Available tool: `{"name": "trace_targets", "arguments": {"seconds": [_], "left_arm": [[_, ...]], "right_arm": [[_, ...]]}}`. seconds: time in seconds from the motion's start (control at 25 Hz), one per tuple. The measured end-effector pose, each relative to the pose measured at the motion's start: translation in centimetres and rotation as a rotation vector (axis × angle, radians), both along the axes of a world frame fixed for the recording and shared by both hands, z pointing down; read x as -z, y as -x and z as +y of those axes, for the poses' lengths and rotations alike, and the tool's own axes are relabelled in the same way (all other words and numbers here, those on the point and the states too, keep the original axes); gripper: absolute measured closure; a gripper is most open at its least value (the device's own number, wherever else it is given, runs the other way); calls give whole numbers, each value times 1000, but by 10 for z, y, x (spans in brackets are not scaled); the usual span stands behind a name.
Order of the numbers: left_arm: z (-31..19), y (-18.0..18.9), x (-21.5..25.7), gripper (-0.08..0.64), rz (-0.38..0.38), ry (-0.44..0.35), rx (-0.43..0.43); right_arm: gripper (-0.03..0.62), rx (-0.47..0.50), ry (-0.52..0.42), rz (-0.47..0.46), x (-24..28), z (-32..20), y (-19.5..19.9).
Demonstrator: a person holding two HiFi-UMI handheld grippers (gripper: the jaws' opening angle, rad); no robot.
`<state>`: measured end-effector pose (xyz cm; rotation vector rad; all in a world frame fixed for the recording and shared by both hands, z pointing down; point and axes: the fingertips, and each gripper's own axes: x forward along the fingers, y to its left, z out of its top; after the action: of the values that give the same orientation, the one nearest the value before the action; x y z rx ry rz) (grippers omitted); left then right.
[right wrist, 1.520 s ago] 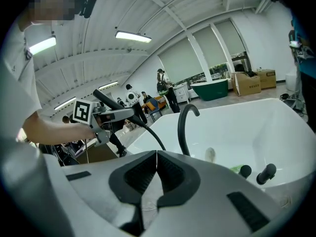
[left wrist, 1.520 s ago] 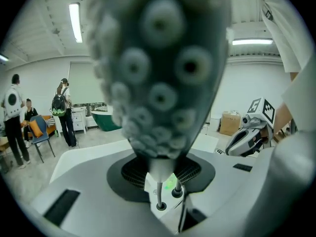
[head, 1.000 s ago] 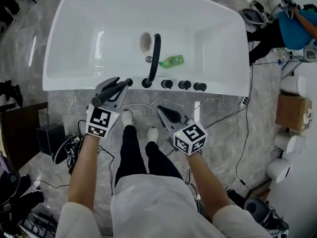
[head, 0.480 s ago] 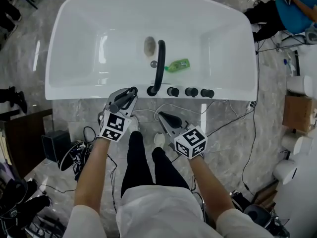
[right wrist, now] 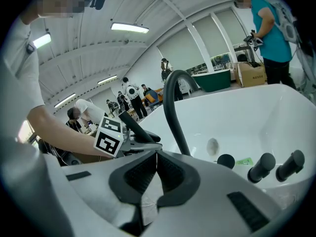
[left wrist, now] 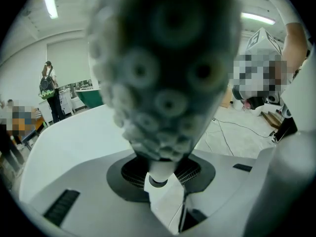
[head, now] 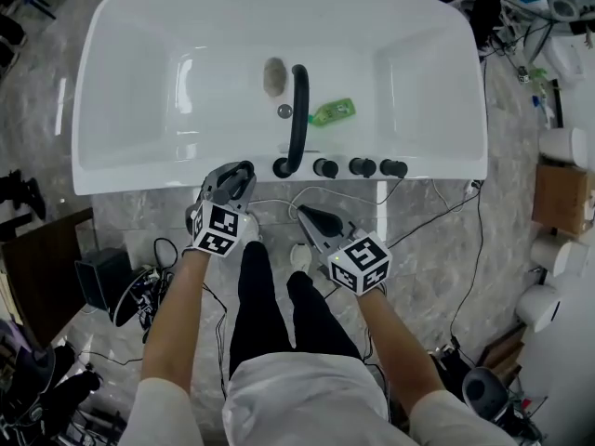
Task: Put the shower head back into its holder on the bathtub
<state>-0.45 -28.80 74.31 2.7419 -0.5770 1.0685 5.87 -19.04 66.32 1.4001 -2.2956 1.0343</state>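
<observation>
My left gripper (head: 231,182) is shut on the black shower head (head: 244,169) at the near rim of the white bathtub (head: 139,179), just left of the black spout (head: 297,110). The holder is hidden under the head and gripper, so I cannot tell if the head is seated. In the left gripper view the nozzle face (left wrist: 163,58) fills the frame, and the jaws of the left gripper (left wrist: 159,179) clamp its neck. My right gripper (head: 305,214) hangs shut and empty in front of the tub, to the right; its tips (right wrist: 156,154) meet.
Three black knobs (head: 361,167) stand on the rim right of the spout. A green bottle (head: 332,111) lies in the tub near the drain (head: 274,77). Cables (head: 437,214) trail over the floor. A cardboard box (head: 561,196) and white rolls (head: 567,145) stand at the right.
My left gripper has come down with the shower head onto the tub rim beside the spout, and the head has tipped more upright. The right gripper has sunk a little.
</observation>
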Motion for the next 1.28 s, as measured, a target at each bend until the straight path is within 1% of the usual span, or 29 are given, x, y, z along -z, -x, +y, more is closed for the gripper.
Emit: {"name": "trace_targets", "arguments": {"seconds": [0.24,0.4,0.88,1.28], "left_arm": [[-3,-7,-22,425,-19,1,-9],[-6,-8,-28,426,-27,4,-6],[-8,-10,-61,425,-74,31,-34],[-8,-14,-67,425,-87,13,-46]], "right_arm": [[575,-14,19,6,-13,4,-6],[575,-21,29,7,-17,6,-10],[575,-42,35,6,-25,6,-14],[575,-56,42,9,-29,6,-18]]}}
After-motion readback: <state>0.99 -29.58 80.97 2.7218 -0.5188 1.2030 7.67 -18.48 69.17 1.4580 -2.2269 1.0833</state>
